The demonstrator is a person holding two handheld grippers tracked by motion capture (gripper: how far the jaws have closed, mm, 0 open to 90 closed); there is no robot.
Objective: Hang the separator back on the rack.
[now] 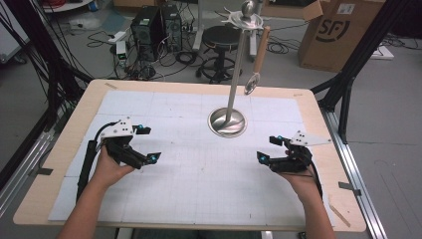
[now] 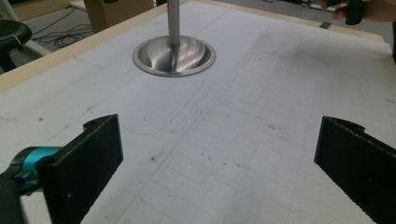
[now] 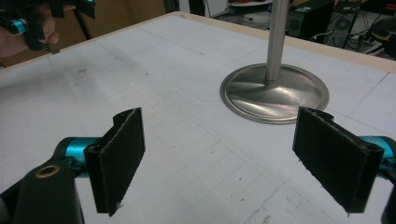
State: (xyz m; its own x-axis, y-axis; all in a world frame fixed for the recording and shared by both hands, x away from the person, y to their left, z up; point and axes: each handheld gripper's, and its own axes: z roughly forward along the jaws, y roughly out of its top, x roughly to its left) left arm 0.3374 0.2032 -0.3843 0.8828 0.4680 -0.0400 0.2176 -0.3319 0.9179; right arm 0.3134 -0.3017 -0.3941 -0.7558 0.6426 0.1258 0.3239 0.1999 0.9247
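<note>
Steel, brushed and shiny: the stand (image 1: 228, 122) is seen as a round dished base with a straight upright pole, topped by a pronged hanger ring and a ball knob. A utensil (image 1: 257, 62) with a wooden handle and a small metal round head is hung from the ring, tilted, clear of the table. The base is seated on the mat, centre and toward the far half, between the two grippers and farther off than both. In the left gripper view the base (image 2: 173, 56) is seen ahead and left of centre; in the right gripper view (image 3: 274, 93) ahead and right of centre.

Surface: white gridded mat (image 1: 199, 184), scuffed with dark marks, laid on a light wood table (image 1: 59, 164). Room beyond: grey floor, black stool (image 1: 220, 37), computer towers (image 1: 154, 25) with cables, a cardboard box (image 1: 338, 32) at far right, black frame struts at both sides.

Left gripper (image 1: 145, 143): held in the left hand (image 1: 110, 167) at the near left of the mat, jaws spread wide, nothing between them, nothing gripped. Right gripper (image 1: 269, 148): held in the right hand (image 1: 301, 179) at the near right, jaws likewise spread wide, bare mat seen between them. Both are well apart from the stand. Contact with the mat cannot be told.
</note>
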